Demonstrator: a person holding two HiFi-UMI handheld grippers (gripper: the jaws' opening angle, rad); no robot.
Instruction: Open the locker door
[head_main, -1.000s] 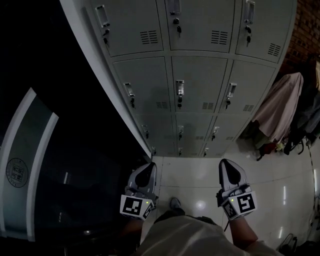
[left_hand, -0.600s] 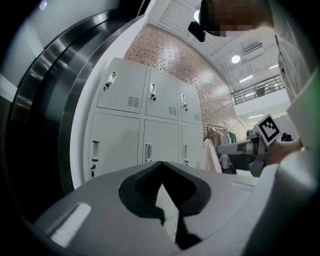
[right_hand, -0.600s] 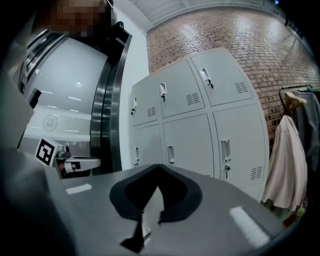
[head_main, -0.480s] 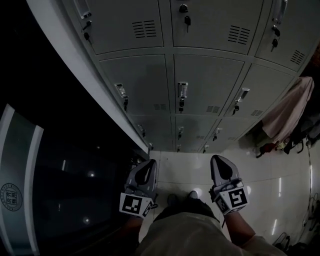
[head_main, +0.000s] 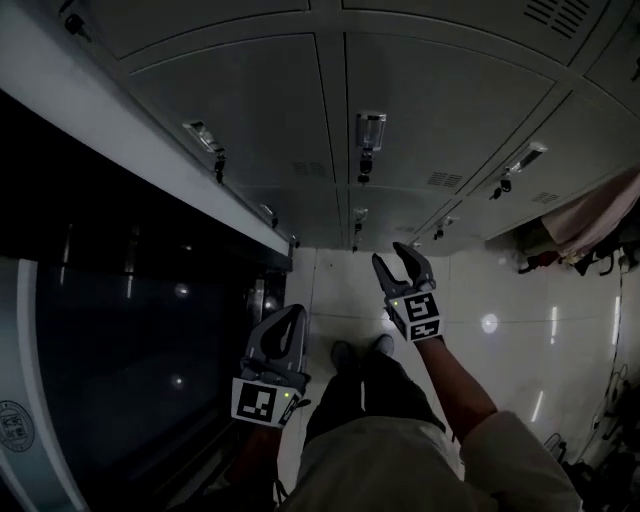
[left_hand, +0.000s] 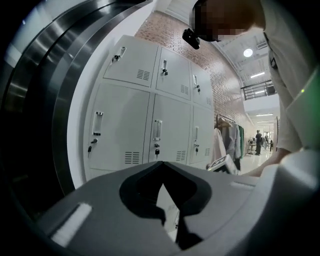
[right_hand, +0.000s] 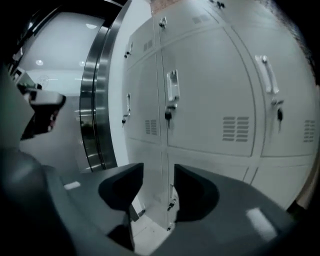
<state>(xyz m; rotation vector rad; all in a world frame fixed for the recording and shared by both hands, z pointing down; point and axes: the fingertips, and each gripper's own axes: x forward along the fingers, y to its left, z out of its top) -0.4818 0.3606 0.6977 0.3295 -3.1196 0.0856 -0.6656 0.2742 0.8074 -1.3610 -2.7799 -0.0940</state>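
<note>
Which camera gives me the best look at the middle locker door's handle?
Right gripper view: the handle is large and well lit. Head view shows it dim, from above; left gripper view, small and distant.

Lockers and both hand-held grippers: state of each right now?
locker doors, all in view shut
key, in the middle door's lock, hanging
left hand-held gripper, shut, empty, away from the lockers
right hand-held gripper, open, empty, jaws have just been opening, touching no door
coat, hanging beside the lockers
</note>
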